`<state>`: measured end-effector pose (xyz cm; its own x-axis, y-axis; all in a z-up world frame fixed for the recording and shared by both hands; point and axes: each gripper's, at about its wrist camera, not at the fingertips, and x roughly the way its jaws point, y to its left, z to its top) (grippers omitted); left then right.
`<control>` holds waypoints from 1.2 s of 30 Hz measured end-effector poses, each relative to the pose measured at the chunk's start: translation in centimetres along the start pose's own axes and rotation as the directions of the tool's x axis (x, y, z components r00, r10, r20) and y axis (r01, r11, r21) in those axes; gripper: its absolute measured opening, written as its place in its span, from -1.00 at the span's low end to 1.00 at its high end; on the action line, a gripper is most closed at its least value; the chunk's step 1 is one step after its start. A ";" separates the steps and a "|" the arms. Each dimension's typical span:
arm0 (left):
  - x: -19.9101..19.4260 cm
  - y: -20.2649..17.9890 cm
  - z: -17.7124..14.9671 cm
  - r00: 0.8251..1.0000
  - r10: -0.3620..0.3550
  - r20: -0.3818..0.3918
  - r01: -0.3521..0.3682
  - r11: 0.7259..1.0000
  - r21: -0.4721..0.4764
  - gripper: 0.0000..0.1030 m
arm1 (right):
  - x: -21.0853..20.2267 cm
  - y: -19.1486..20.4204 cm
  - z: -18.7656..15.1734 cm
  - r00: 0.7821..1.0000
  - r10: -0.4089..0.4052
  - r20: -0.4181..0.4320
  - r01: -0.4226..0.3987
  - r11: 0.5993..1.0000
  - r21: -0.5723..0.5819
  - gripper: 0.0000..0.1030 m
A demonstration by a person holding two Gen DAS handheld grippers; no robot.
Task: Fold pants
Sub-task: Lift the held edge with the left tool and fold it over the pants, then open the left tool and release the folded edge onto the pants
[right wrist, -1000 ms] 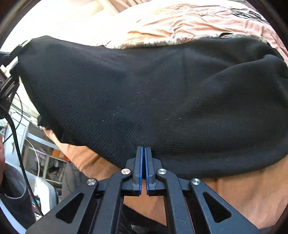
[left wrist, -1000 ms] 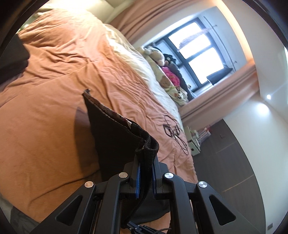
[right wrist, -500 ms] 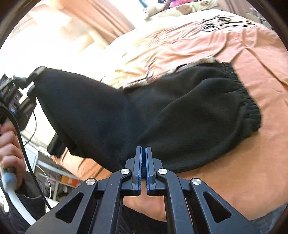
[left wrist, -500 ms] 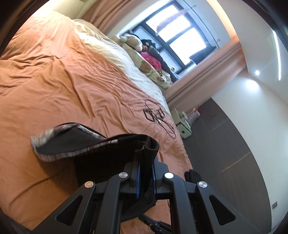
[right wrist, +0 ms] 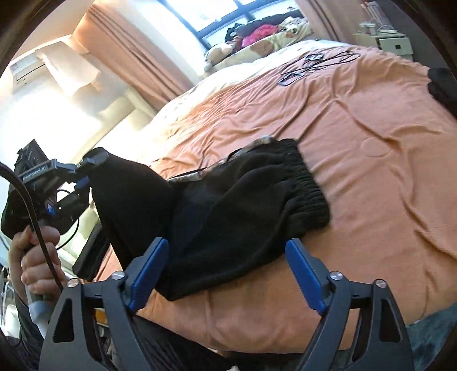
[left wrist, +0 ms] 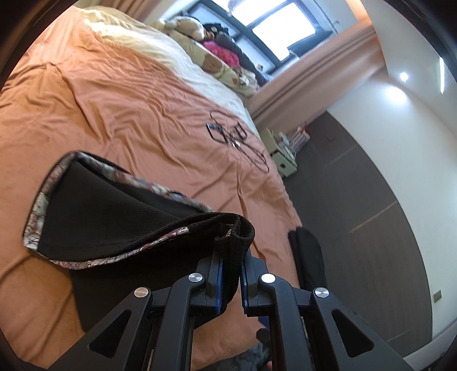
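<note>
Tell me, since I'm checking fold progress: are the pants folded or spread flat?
Partly folded: the pants lie doubled over on the bed, one end still lifted in the left gripper.

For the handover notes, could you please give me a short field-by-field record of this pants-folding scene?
surface: bed with orange cover
garment: black pants, partly lying on the bed, one end lifted
left gripper: shut on the pants' fabric
right gripper: jaws opening, pads clear of the cloth
pants trim: patterned edge
other items: dark cables further up the bed; stuffed toys by the window
</note>
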<state>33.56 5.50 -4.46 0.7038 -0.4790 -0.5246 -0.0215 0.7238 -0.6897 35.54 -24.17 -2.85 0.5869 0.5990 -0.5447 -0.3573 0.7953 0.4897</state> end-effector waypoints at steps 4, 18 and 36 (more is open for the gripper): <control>2.4 -0.8 -1.1 0.998 -0.007 -0.056 0.008 1.000 0.012 -0.81 | -1.2 -0.6 -0.2 1.000 -0.005 0.021 0.005 1.000 0.002 0.76; 9.3 -2.6 -6.0 0.970 -0.036 -0.238 0.043 0.999 0.023 -0.81 | -3.1 -3.6 -1.3 0.999 -0.032 0.003 0.032 0.998 0.056 0.76; 11.0 -1.6 -7.2 0.951 0.031 -0.308 -0.023 0.999 0.029 0.24 | -3.5 -4.7 -1.9 0.999 -0.023 -0.024 0.026 0.995 0.098 0.76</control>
<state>36.22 -4.45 -12.70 0.4502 -0.5859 -0.6738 -0.0169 0.7489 -0.6625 33.83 -29.80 -4.55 0.5776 0.5823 -0.5721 -0.2693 0.7975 0.5398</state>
